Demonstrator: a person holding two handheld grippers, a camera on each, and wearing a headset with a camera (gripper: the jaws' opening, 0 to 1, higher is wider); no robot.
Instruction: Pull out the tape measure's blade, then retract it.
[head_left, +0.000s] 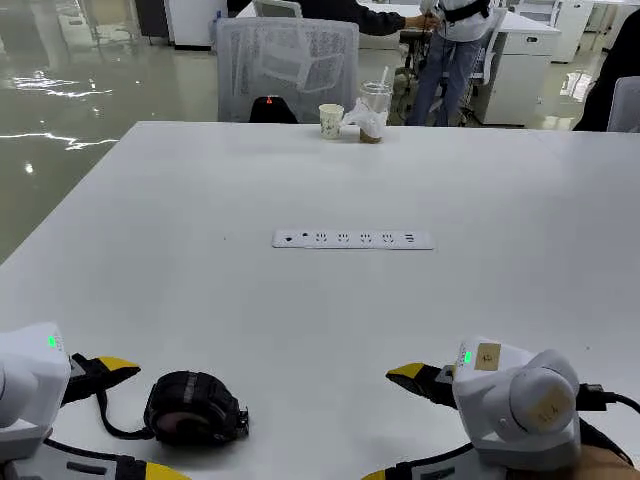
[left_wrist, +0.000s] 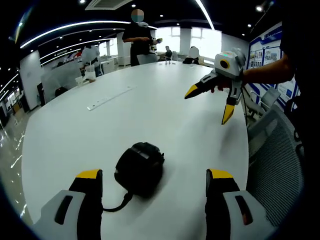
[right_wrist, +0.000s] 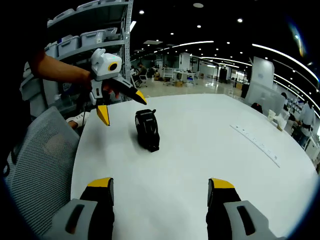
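Black round tape measure (left_wrist: 140, 167) between wide-open jaws of left gripper (right_wrist: 122, 108) on white bench (head_left: 330, 300); right gripper (left_wrist: 209, 105) likewise spread, well apart. Best: clamp case squarely, then catch blade tip.

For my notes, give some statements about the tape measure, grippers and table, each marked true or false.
1. The black round tape measure lies on the white table, near the left gripper. True.
2. The right gripper is shut on the tape measure. False: it is open, apart from it.
3. The blade is pulled far out across the table. False: no blade is out of the case.
4. A long white power strip lies at mid-table. True.
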